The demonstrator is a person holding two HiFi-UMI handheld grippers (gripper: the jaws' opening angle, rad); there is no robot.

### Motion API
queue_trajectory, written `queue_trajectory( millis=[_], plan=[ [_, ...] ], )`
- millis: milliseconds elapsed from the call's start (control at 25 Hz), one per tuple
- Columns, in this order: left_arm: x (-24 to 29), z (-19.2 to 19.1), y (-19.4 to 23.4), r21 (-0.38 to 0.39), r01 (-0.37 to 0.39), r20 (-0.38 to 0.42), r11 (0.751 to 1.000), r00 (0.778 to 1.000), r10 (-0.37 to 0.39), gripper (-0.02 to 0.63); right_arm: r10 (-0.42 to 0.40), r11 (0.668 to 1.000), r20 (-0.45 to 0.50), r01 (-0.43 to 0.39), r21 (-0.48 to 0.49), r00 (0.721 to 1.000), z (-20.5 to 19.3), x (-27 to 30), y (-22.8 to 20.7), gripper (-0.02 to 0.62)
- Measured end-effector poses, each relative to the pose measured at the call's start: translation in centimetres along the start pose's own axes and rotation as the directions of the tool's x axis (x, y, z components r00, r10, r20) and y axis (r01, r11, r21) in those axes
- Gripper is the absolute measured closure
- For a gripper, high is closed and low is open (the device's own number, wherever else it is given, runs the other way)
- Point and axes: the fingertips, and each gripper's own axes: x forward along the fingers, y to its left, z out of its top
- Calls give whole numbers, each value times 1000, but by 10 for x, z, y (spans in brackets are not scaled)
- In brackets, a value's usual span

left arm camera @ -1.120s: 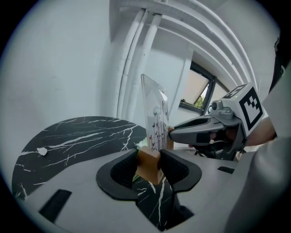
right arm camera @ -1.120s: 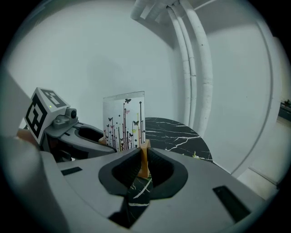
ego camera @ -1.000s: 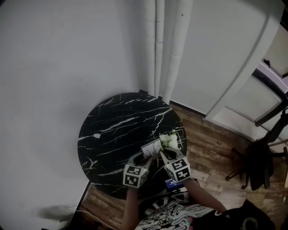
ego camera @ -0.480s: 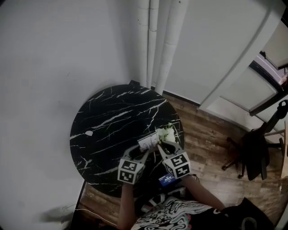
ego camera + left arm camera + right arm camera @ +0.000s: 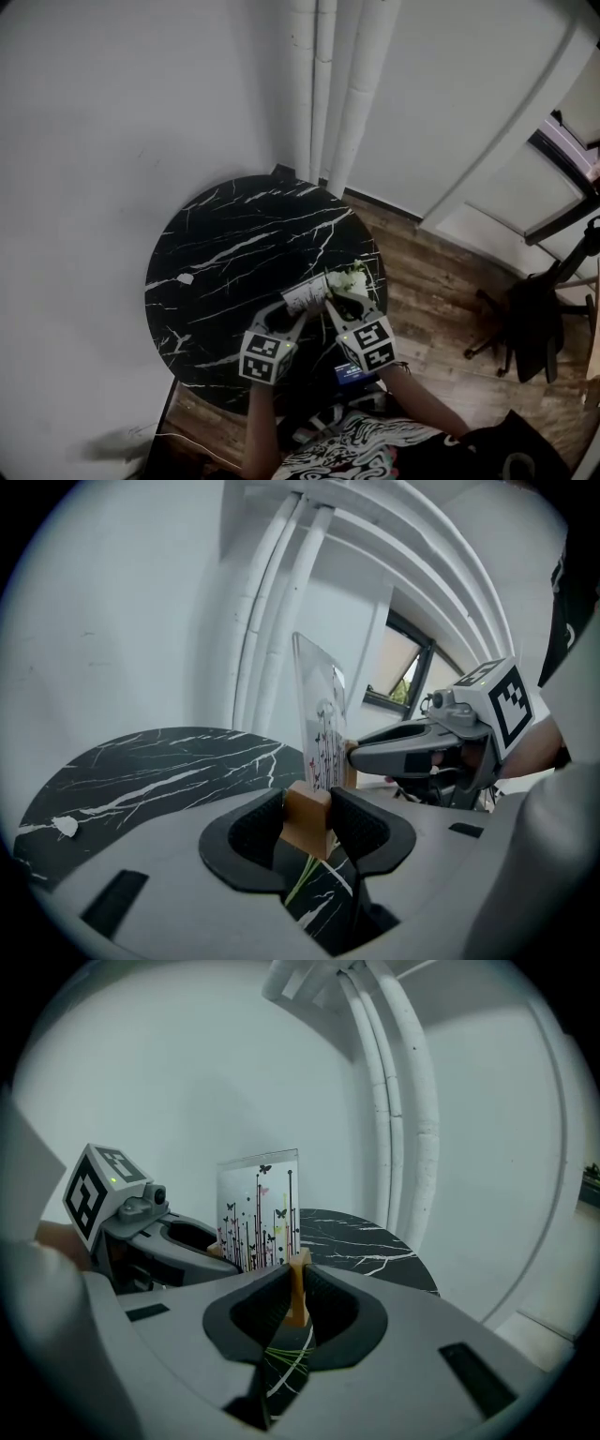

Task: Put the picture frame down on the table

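The picture frame (image 5: 307, 296) is a clear pane printed with dark stems and butterflies, standing on two small wooden feet. It is upright over the right front part of the round black marble table (image 5: 234, 244). My left gripper (image 5: 284, 319) is shut on one wooden foot (image 5: 307, 819), with the pane (image 5: 320, 724) rising just beyond it. My right gripper (image 5: 339, 306) is shut on the other foot (image 5: 298, 1288), and the pane's printed face (image 5: 260, 1208) shows to its left. Whether the feet touch the table is hidden.
A bunch of pale green flowers (image 5: 354, 278) lies at the table's right edge, close to the frame. A small white scrap (image 5: 184, 278) sits at the table's left. White pipes (image 5: 328, 84) run up the wall behind. A dark chair (image 5: 539, 323) stands on the wood floor at right.
Both grippers with the frame have shifted slightly left and toward the person. Their hold on the frame's feet is unchanged.
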Motion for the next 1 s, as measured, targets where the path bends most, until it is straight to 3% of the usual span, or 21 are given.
queue_trajectory(
  millis=[760,1000],
  plan=[
    [22,-10,26,11,-8,-44,1000,999,9,437,48,999,-37,-48,5,998,-9,36,-8,545],
    [35,-23,34,5,1,-75,1000,997,-1,437,69,998,-90,-68,10,994,-20,50,-11,545]
  ],
)
